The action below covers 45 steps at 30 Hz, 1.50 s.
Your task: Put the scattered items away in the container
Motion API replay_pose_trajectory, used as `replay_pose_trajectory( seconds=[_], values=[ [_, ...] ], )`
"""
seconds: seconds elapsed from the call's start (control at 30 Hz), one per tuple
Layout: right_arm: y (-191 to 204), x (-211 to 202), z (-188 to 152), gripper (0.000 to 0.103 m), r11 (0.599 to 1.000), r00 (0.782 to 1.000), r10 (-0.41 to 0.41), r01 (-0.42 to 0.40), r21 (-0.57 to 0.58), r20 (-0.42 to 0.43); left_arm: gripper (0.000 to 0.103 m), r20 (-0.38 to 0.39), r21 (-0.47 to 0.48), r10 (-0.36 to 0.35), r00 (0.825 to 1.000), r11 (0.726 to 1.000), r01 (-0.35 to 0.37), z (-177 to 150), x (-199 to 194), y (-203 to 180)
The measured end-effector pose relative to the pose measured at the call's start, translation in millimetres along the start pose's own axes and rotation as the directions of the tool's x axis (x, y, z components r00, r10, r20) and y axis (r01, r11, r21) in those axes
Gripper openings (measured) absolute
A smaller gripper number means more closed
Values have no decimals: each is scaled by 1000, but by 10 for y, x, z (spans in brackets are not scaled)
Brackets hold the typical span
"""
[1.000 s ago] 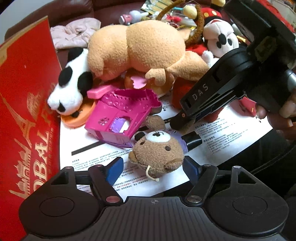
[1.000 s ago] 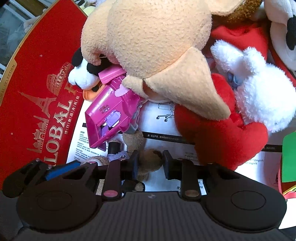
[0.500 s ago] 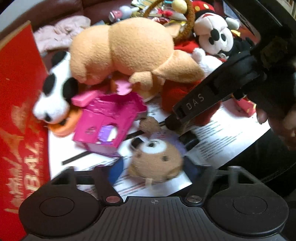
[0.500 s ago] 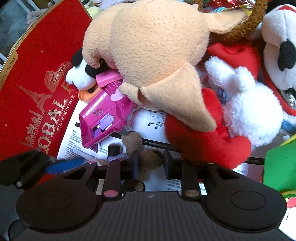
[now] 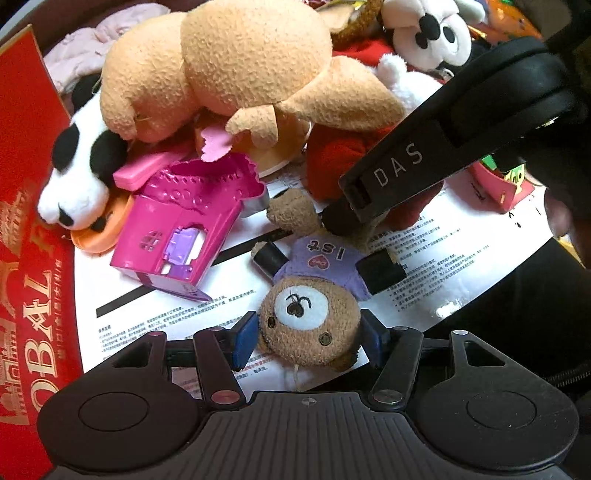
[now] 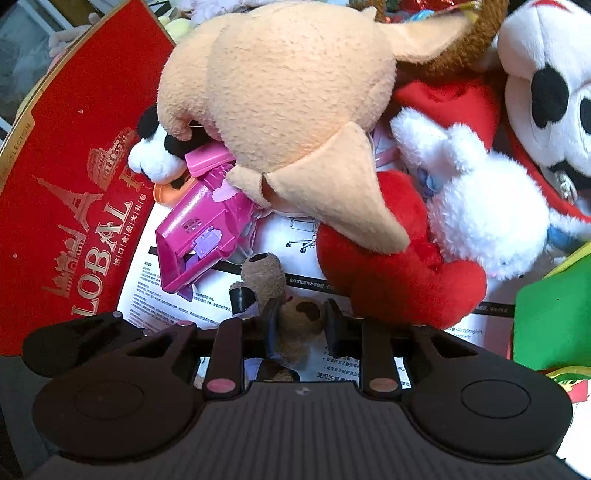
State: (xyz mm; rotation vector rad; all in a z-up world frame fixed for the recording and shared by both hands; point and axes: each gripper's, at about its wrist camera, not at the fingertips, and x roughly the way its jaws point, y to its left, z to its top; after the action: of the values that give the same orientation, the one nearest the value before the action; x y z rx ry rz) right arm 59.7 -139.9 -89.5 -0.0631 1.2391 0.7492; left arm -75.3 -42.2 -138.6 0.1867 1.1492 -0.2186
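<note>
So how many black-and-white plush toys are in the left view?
2: panda plush beside the red box, under the tan plush; mouse plush at top right. Others may be hidden.

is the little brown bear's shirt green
No, the little brown bear lying on the printed paper wears a purple shirt with "1st" and a heart on it.

Bright, warm light, sharp focus, strong fisheye bend at edges, glare on printed sheet [image 5: 448, 308], no blur
</note>
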Motion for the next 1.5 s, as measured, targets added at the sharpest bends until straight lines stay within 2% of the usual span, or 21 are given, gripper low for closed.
replay_pose_trajectory(
  seconds=[0.27,0.57,1.1,1.5],
  values=[
    [-21,-10,16,28,1000,1000,-12,12,27,-3,58,-22,-9,28,999,1000,-28,63,12,-39],
    [-7,-126,-4,28,1000,1000,-22,22,18,8,58,-9,-7,7,1000,1000,-7,77,-92,-77],
    [70,-560,22,28,999,994,-31,33,-22,102,58,76,12,42,996,999,-43,181,-475,-197],
    [375,-738,115,28,991,989,-31,49,-121,145,58,124,-36,68,990,997,-64,209,-695,-28]
  ],
)
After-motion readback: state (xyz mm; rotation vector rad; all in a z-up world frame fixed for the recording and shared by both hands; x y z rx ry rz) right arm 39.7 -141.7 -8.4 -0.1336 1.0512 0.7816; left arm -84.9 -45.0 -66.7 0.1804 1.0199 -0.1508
